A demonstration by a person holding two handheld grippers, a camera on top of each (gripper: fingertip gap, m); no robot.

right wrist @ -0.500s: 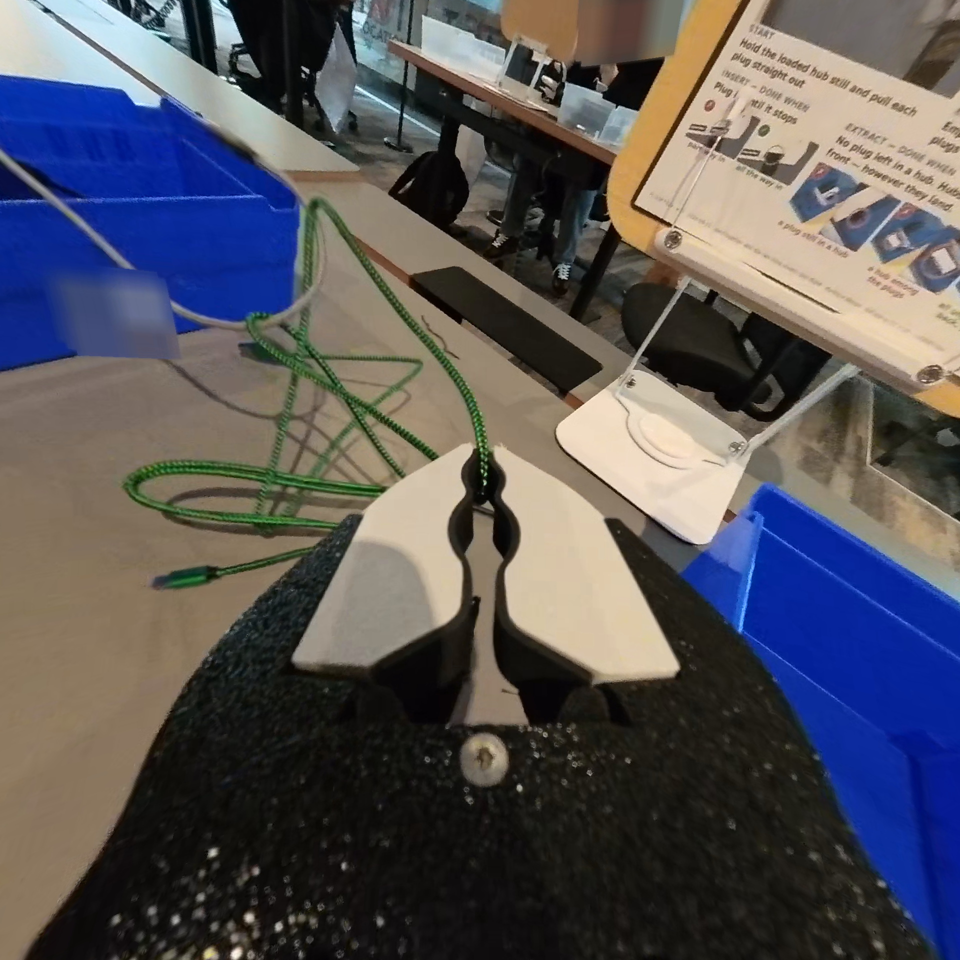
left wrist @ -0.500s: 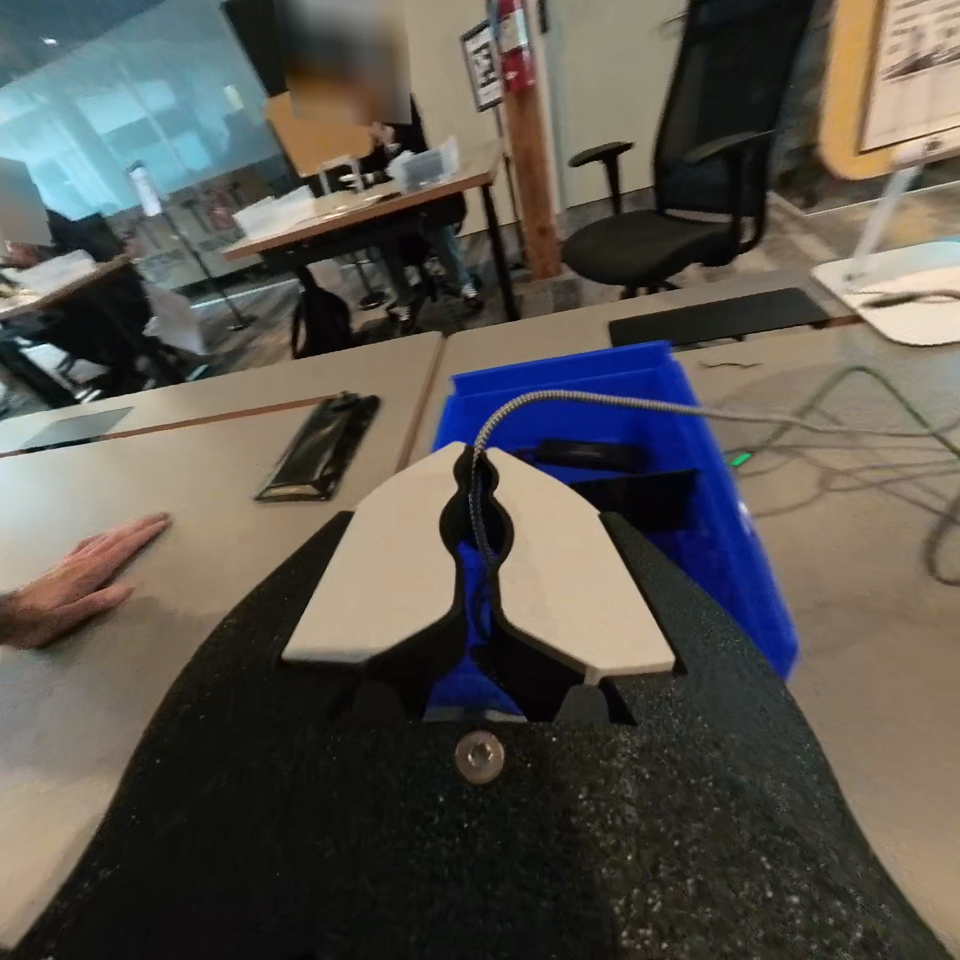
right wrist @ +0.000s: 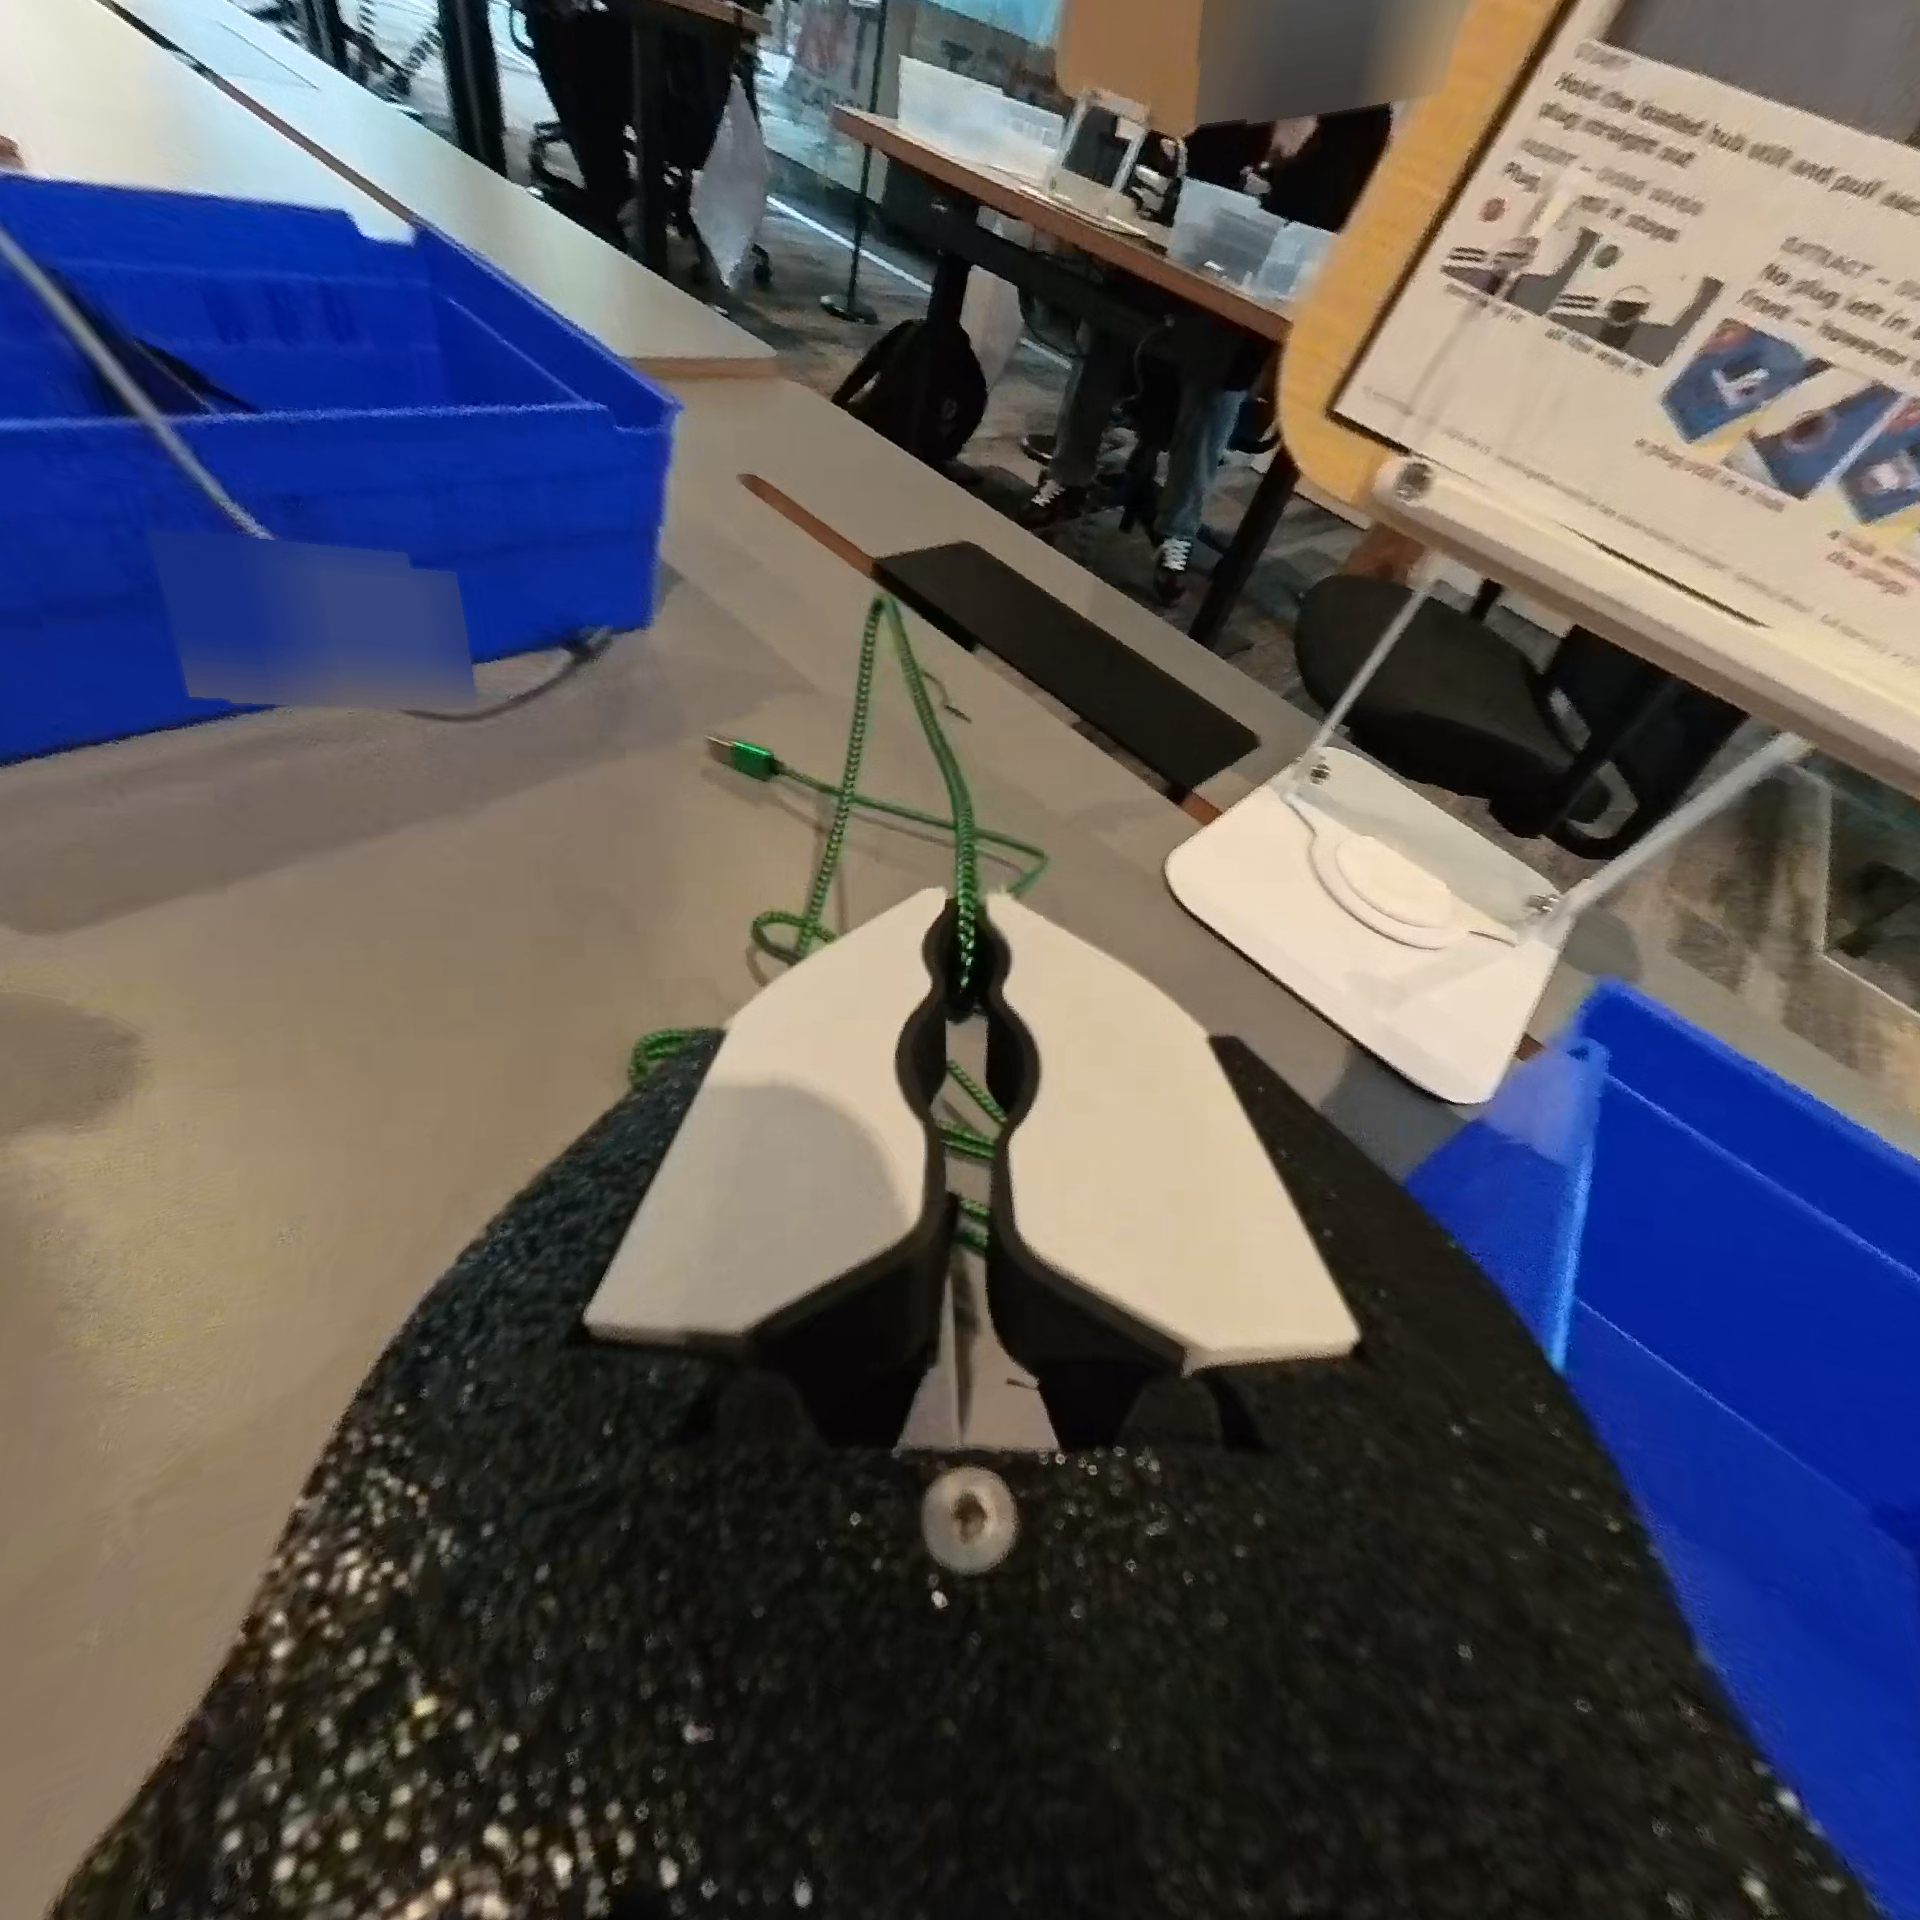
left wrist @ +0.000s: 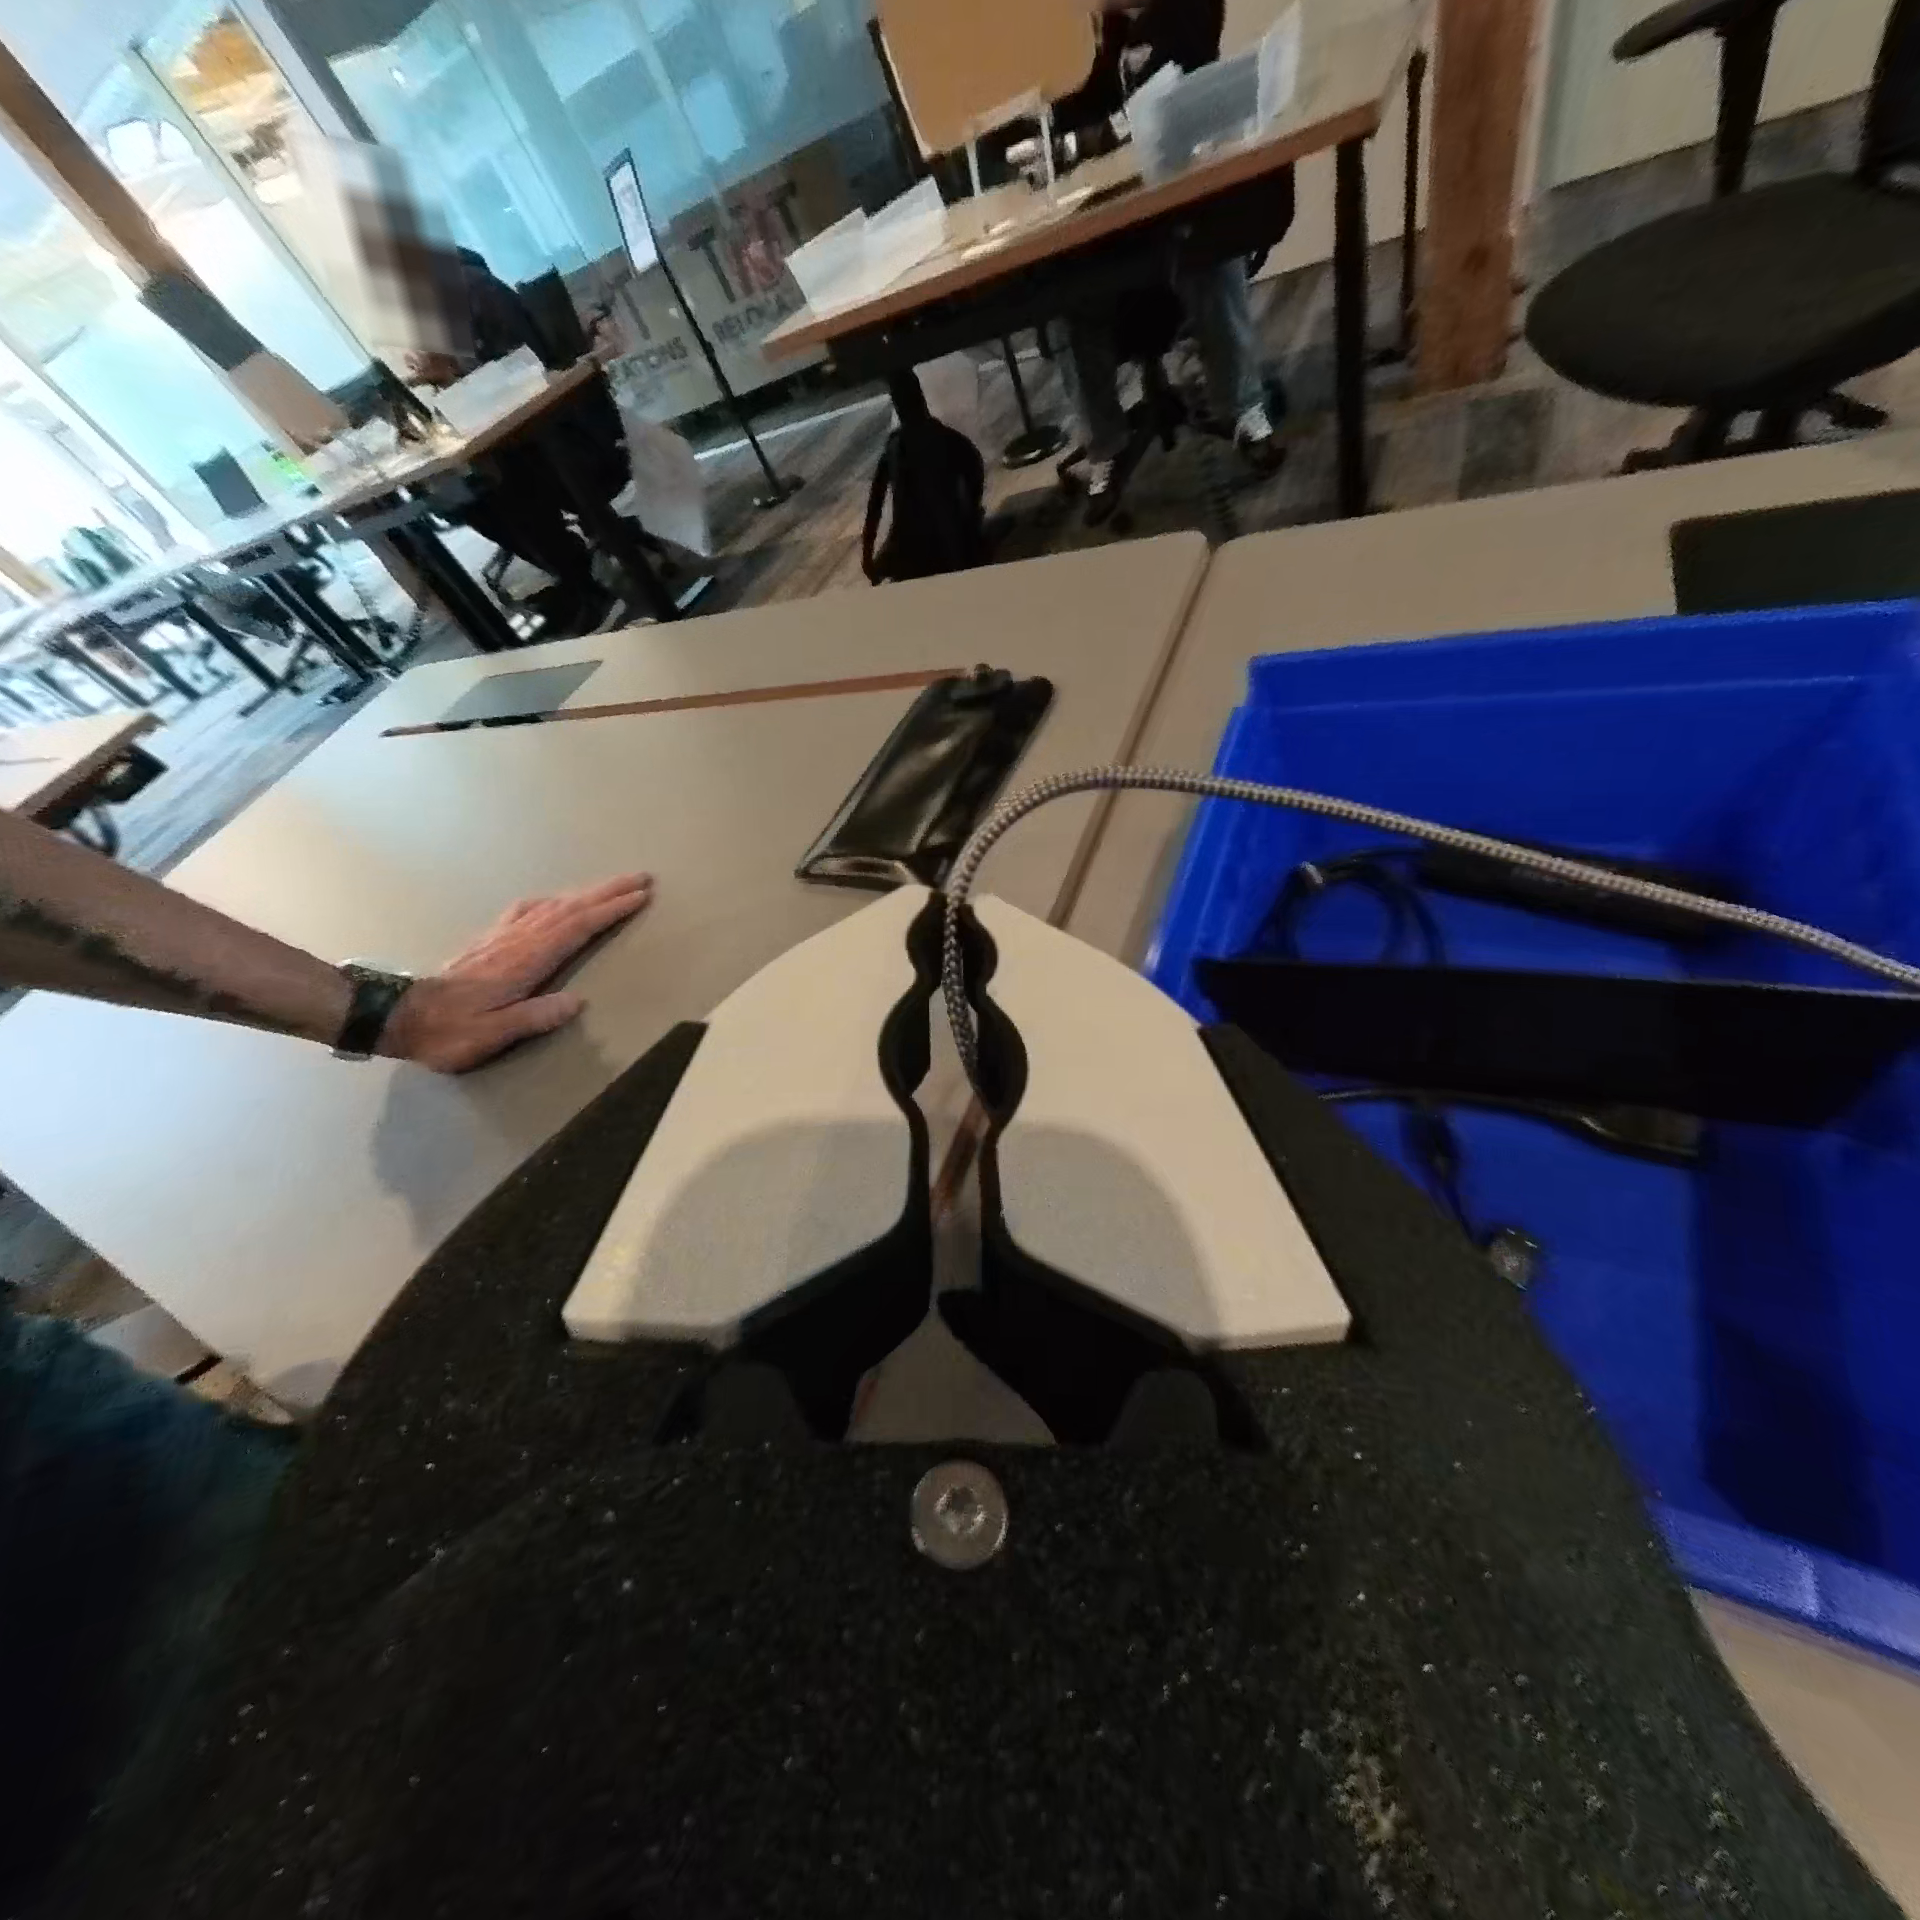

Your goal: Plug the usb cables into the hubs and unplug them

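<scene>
Grey worktop [right wrist: 312,987] carries a blue bin [left wrist: 1714,1195]; from over it a grey braided cable [left wrist: 1299,795] arcs into the left gripper [left wrist: 951,914], jaws clenched on it. Right gripper [right wrist: 966,914] clamps a green cable [right wrist: 868,717] trailing across the worktop.

We are seeing bare table [right wrist: 343,987] lying open ahead, while a blue bin [right wrist: 416,457] is blocking the left, a white stand [right wrist: 1382,997] the right, and green cable [right wrist: 894,821] is crossing between.
</scene>
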